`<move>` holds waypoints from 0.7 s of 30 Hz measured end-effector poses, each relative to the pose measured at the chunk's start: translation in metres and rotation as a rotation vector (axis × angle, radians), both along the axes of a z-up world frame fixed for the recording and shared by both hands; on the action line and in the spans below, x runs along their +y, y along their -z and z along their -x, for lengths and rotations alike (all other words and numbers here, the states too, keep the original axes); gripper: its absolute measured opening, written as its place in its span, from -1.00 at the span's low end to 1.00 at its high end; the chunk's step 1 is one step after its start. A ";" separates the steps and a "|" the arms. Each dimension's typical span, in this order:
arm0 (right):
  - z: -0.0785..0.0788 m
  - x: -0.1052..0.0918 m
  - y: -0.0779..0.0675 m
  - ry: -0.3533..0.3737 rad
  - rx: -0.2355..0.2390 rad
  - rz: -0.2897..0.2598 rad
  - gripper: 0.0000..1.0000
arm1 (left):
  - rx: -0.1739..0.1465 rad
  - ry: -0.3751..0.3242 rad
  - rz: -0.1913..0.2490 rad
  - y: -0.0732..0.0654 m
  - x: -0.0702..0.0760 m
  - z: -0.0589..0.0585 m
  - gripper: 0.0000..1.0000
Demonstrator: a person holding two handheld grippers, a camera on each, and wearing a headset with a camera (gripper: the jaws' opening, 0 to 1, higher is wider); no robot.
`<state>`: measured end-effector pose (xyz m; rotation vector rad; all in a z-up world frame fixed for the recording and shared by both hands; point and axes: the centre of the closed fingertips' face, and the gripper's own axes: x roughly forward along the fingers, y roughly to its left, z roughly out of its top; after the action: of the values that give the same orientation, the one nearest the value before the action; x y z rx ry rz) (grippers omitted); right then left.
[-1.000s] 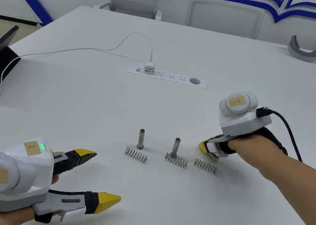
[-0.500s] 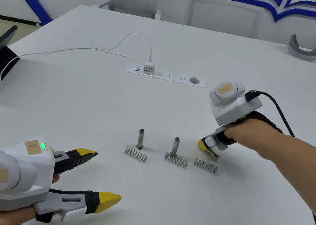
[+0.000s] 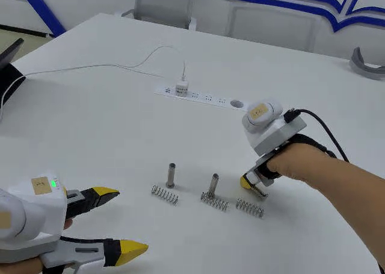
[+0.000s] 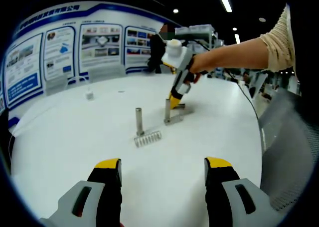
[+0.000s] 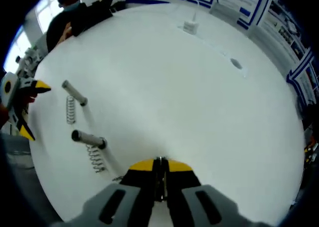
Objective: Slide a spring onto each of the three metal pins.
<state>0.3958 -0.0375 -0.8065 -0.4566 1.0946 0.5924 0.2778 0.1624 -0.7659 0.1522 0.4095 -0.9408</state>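
- Springs lie flat in a row on the white worktop: the first spring, the second spring and the third spring.
- I see two pins standing up straight just behind them, the first pin and the second pin.
- My right claw points down, its tip just beside the third spring. It is squeezed tight, and I cannot tell if it pinches anything.
- My left claw is wide open with nothing in it, well apart from the springs.
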 end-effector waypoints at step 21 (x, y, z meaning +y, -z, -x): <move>0.012 -0.002 -0.031 0.046 -0.155 -0.127 -0.83 | -0.047 0.024 -0.008 -0.016 -0.005 0.000 0.37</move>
<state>0.3839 -0.0390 -0.7754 -0.3595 0.9119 0.5730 0.2782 0.1576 -0.7497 0.1859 0.3690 -0.9574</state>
